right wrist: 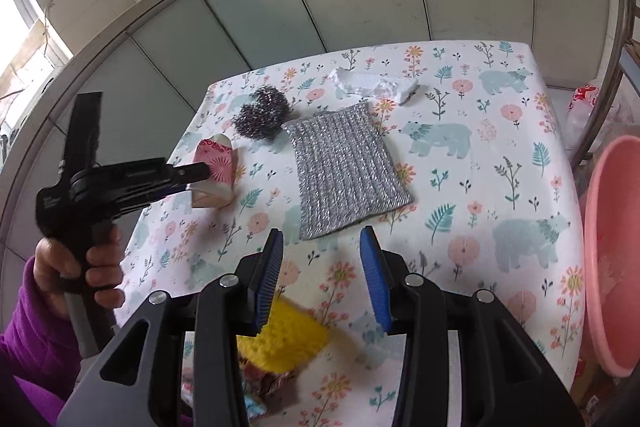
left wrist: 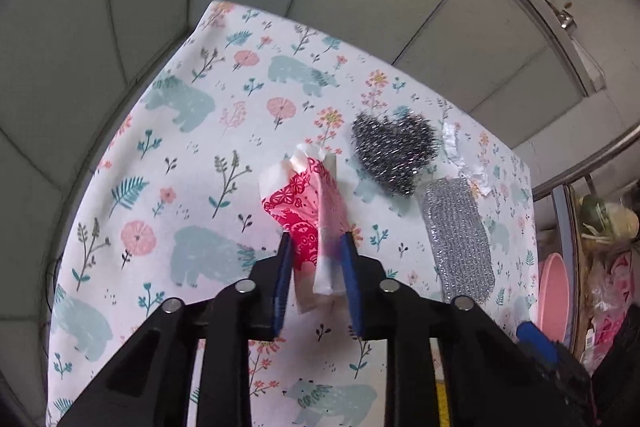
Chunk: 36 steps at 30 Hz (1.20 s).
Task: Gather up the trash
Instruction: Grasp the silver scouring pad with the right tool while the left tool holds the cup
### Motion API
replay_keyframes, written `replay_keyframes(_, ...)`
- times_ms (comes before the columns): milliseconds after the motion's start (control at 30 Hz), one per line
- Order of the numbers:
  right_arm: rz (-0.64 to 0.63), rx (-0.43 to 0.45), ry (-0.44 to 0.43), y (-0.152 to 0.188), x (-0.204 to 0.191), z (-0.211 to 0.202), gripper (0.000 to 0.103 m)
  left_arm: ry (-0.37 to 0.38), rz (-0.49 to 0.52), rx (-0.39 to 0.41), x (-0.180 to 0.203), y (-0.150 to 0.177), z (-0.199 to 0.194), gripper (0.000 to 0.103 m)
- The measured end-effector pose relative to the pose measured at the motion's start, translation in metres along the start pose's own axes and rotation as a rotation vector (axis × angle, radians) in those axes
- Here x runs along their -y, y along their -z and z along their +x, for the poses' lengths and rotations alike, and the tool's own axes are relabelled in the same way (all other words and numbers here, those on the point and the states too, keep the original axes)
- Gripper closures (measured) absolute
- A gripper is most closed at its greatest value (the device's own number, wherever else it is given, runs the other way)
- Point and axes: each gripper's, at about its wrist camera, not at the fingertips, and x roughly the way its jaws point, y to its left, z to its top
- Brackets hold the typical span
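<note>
A pink and red patterned wrapper (left wrist: 296,199) sits between the blue pads of my left gripper (left wrist: 316,239), which is shut on it. From the right wrist view the same wrapper (right wrist: 218,163) stands tilted just above the tablecloth at the left, with the left gripper (right wrist: 200,173) clamped on it and a hand in a purple sleeve holding the handle. My right gripper (right wrist: 322,233) is open over the near part of the table, with nothing between its tips. A yellow scrubber (right wrist: 288,339) lies blurred beneath it.
On the floral bear tablecloth (right wrist: 500,187) lie a steel wool ball (right wrist: 262,117), a silver scouring cloth (right wrist: 346,179) and a white crumpled scrap (right wrist: 374,85). A pink basin (right wrist: 612,259) stands off the right edge. Colourful wrappers (right wrist: 260,383) lie at the front edge. A tiled wall is behind.
</note>
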Motion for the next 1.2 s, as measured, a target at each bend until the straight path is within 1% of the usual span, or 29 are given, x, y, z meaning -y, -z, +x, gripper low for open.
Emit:
replay_keyframes(67,-0.009,0.002,0.024,-0.008,0.003,0.008,0.062,0.006,0.04,0.015,0.004,0.0,-0.004,0.088)
replay_keyframes(133,-0.001,-0.01,0.044,-0.018,0.01,0.019,0.062,0.015,0.072,0.026,0.008,0.002,-0.008,0.09)
replay_keyframes(300,-0.013,-0.026,0.063,-0.036,0.013,0.041,0.062,0.02,0.145,0.063,0.014,0.007,-0.019,0.091)
replay_keyframes(500,-0.048,-0.062,0.115,-0.045,0.008,0.072,0.062,0.054,0.173,0.075,0.02,0.01,-0.027,0.091)
replay_keyframes(667,-0.113,-0.035,0.191,-0.039,-0.005,0.079,0.063,0.049,0.186,0.077,0.023,0.014,-0.029,0.091)
replay_keyframes(700,-0.118,-0.03,0.205,-0.038,-0.006,0.079,0.075,0.048,0.187,0.077,0.024,0.015,-0.029,0.091)
replay_keyframes(733,-0.12,-0.017,0.237,-0.037,-0.006,0.078,0.09,0.048,0.188,0.077,0.024,0.015,-0.029,0.091)
replay_keyframes(767,-0.11,-0.015,0.221,-0.037,-0.005,0.078,0.096,0.048,0.191,0.077,0.025,0.017,-0.029,0.091)
replay_keyframes(833,-0.072,-0.014,0.18,-0.035,0.0,0.073,0.1,0.044,0.197,0.078,0.028,0.02,-0.03,0.091)
replay_keyframes(1067,-0.034,0.08,0.1,-0.014,-0.007,0.025,0.1,0.031,0.232,0.106,0.036,0.029,-0.041,0.091)
replay_keyframes(1200,-0.017,0.123,0.076,-0.005,-0.009,0.001,0.1,0.04,0.242,0.118,0.042,0.033,-0.049,0.091)
